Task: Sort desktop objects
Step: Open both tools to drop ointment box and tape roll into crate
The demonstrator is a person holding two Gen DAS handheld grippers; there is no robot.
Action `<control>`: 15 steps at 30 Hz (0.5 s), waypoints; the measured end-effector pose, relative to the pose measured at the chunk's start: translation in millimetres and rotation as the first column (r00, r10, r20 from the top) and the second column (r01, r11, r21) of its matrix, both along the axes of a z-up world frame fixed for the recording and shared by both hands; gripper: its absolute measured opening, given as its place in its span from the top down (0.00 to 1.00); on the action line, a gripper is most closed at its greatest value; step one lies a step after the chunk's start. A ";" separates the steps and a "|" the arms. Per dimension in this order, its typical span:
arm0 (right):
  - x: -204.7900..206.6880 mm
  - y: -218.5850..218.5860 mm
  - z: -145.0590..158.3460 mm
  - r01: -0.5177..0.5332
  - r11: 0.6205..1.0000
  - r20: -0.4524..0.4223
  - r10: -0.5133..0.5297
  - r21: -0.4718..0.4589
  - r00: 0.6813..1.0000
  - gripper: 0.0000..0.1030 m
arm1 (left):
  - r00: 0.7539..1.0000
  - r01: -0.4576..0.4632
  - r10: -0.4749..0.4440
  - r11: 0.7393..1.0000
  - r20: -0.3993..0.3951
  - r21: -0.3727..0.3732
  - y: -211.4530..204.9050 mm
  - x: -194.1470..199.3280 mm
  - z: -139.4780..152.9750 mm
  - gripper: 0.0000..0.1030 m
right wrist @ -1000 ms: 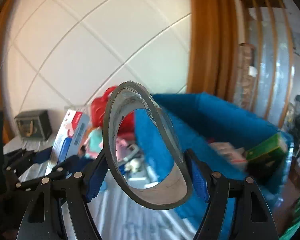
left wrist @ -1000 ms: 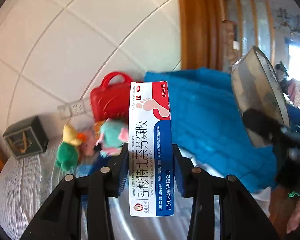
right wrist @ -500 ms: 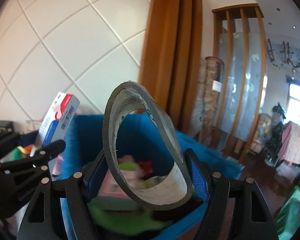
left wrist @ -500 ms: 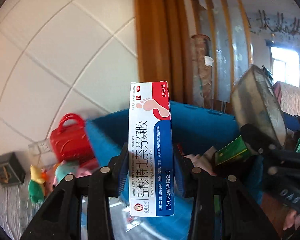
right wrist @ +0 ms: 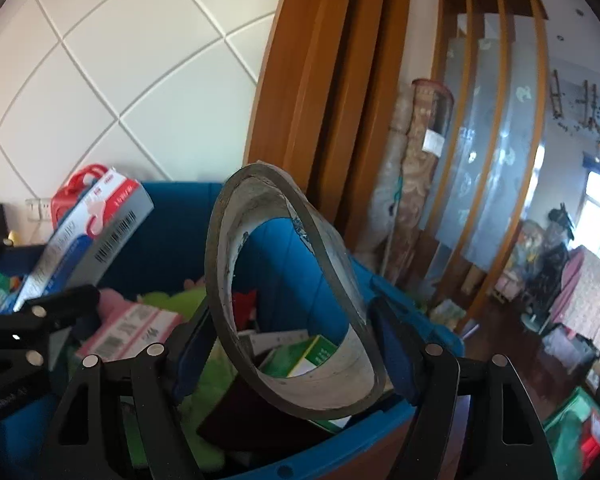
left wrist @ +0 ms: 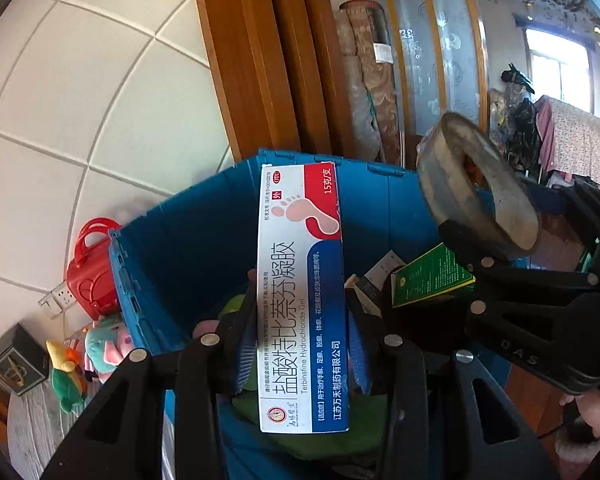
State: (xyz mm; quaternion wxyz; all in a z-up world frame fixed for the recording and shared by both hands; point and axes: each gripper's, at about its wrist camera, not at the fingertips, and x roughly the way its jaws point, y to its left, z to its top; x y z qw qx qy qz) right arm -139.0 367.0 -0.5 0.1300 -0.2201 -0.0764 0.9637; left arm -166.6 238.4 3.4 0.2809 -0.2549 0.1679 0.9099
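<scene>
My left gripper is shut on a white, red and blue ointment box, held upright over the open blue bin. The box also shows in the right wrist view. My right gripper is shut on a grey roll of tape, held above the same bin. The roll shows in the left wrist view at the right. Inside the bin lie a green box, a pink box and green cloth.
A red toy bag, plush toys and a dark cube box sit on the table left of the bin. A white tiled wall and a wooden door frame stand behind. A rolled rug leans at the right.
Both grippers have swung right from the table, with box and tape still held, and now hang over the bin. The bin's contents fill more of both views.
</scene>
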 end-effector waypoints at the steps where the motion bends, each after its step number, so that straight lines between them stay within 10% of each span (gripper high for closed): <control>1: -1.0 2.6 -1.8 -0.002 1.000 0.006 0.002 -0.003 1.000 0.27 | 1.000 -0.003 0.003 1.000 0.000 -0.003 1.6 1.4 -0.9 0.62; 6: -2.5 11.4 -4.2 0.002 1.000 0.001 -0.002 -0.013 1.000 0.19 | 1.000 -0.018 0.018 1.000 -0.007 -0.012 4.7 4.5 -0.1 0.61; 7: -0.3 12.3 -2.9 0.014 1.000 -0.010 -0.014 -0.010 1.000 0.04 | 0.999 -0.033 0.033 0.999 0.003 -0.011 3.0 3.8 0.6 0.55; 10: 4.3 14.0 1.9 0.028 1.000 -0.035 -0.028 -0.002 0.999 0.00 | 0.998 -0.065 0.065 0.998 0.007 0.015 -4.8 5.0 2.5 0.20; 15: 5.8 10.9 1.9 0.024 1.000 -0.034 -0.024 0.002 0.999 0.00 | 0.997 -0.081 0.081 0.996 0.006 0.032 -17.2 7.1 6.2 0.20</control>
